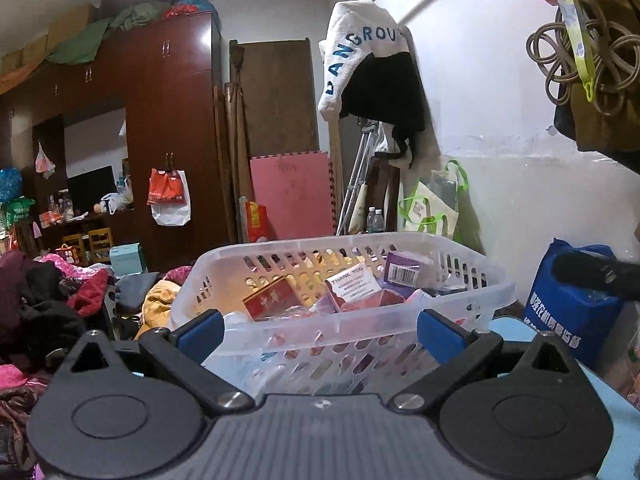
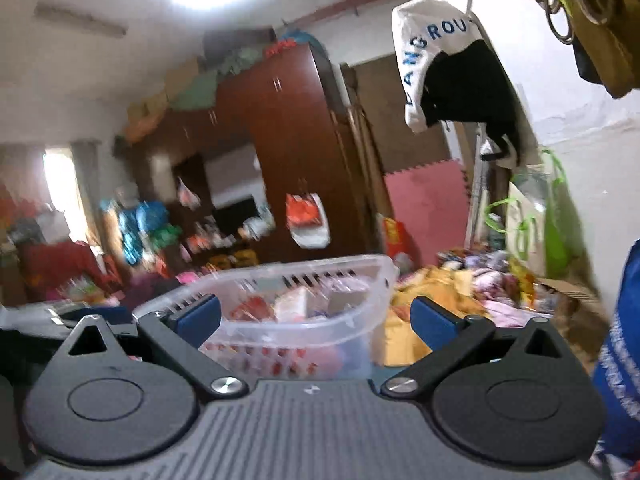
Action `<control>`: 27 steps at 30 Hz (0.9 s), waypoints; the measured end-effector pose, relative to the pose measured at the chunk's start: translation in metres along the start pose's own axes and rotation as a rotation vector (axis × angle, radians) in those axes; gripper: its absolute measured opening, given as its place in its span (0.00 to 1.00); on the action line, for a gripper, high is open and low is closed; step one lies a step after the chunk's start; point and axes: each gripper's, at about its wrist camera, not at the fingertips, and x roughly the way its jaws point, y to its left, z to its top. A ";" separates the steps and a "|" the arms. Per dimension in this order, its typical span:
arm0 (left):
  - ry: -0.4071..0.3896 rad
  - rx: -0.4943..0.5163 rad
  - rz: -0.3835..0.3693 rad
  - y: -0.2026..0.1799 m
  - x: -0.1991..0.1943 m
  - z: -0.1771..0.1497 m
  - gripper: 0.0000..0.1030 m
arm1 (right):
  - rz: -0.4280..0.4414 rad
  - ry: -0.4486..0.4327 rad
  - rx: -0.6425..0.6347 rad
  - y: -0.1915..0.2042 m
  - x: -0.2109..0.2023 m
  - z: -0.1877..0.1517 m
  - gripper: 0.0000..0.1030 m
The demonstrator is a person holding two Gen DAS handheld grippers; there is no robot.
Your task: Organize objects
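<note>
A clear plastic basket [image 1: 400,316] with slotted walls stands straight ahead in the left wrist view. Inside lie a red box [image 1: 272,300], a white card box reading "THANK YOU" [image 1: 354,286] and a purple box [image 1: 406,270]. My left gripper [image 1: 320,330] is open, its blue-padded fingers spread just before the basket's near wall, nothing between them. The right wrist view is blurred; the same basket [image 2: 360,320] sits ahead and slightly left. My right gripper [image 2: 316,314] is open and holds nothing, its left finger close to the basket's rim.
A blue fabric bag [image 1: 572,300] stands right of the basket on a light blue surface [image 1: 624,420]. Heaped clothes [image 1: 52,296] lie to the left. A brown wardrobe [image 1: 172,132], a pink foam mat [image 1: 292,196] and a hanging white garment [image 1: 360,52] are behind. Cords [image 1: 584,64] hang upper right.
</note>
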 end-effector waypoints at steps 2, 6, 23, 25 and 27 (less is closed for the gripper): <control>0.008 -0.002 -0.006 0.001 0.002 -0.001 1.00 | 0.095 -0.037 0.062 -0.010 -0.003 -0.002 1.00; 0.028 -0.023 -0.011 0.006 0.006 -0.002 1.00 | 0.214 -0.058 0.177 -0.027 -0.005 -0.005 1.00; 0.038 -0.029 0.014 0.009 0.008 -0.006 1.00 | -0.264 0.084 -0.071 -0.002 0.017 -0.008 1.00; 0.035 -0.032 0.016 0.010 0.007 -0.006 1.00 | -0.274 0.086 -0.072 -0.002 0.017 -0.009 1.00; 0.037 -0.036 0.015 0.011 0.007 -0.006 1.00 | -0.275 0.093 -0.071 -0.002 0.018 -0.008 1.00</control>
